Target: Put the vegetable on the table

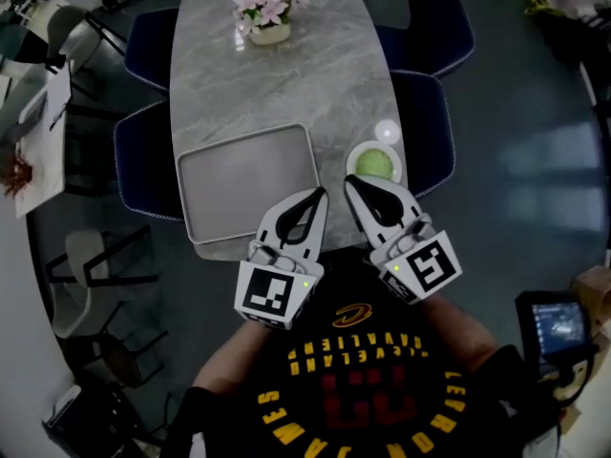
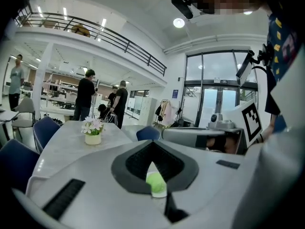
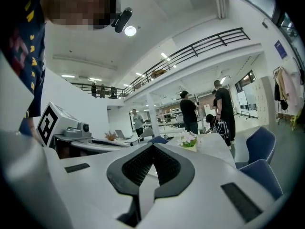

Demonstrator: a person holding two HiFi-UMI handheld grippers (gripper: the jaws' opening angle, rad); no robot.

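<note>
Grey tray (image 1: 205, 175) on the near left of the counter (image 1: 286, 84), nothing in it; flower pot (image 1: 268, 32) at the far end, well clear. Left hand-held gripper (image 1: 318, 196) sits off the tray's near right corner, jaws clenched tip to tip on nothing; in its own view the green vegetable (image 2: 155, 182) shows through the gap behind the closed tips, so this gripper is aimed at it, ahead and to the right, but is the farther of the two. Right hand-held gripper (image 1: 350, 183) also clenched and empty; its tips lie just beside the near left rim of the small white dish (image 1: 355, 153), not touching as far as the head view shows. The vegetable (image 1: 374, 164) rests in that dish at the counter's right edge, just ahead of and slightly right of the right gripper's tips; it looks rounded, no clear long axis, so approach angle matters little. Judgement: right gripper is nearer and better placed; it must release its jaws before reaching forward and down.
</note>
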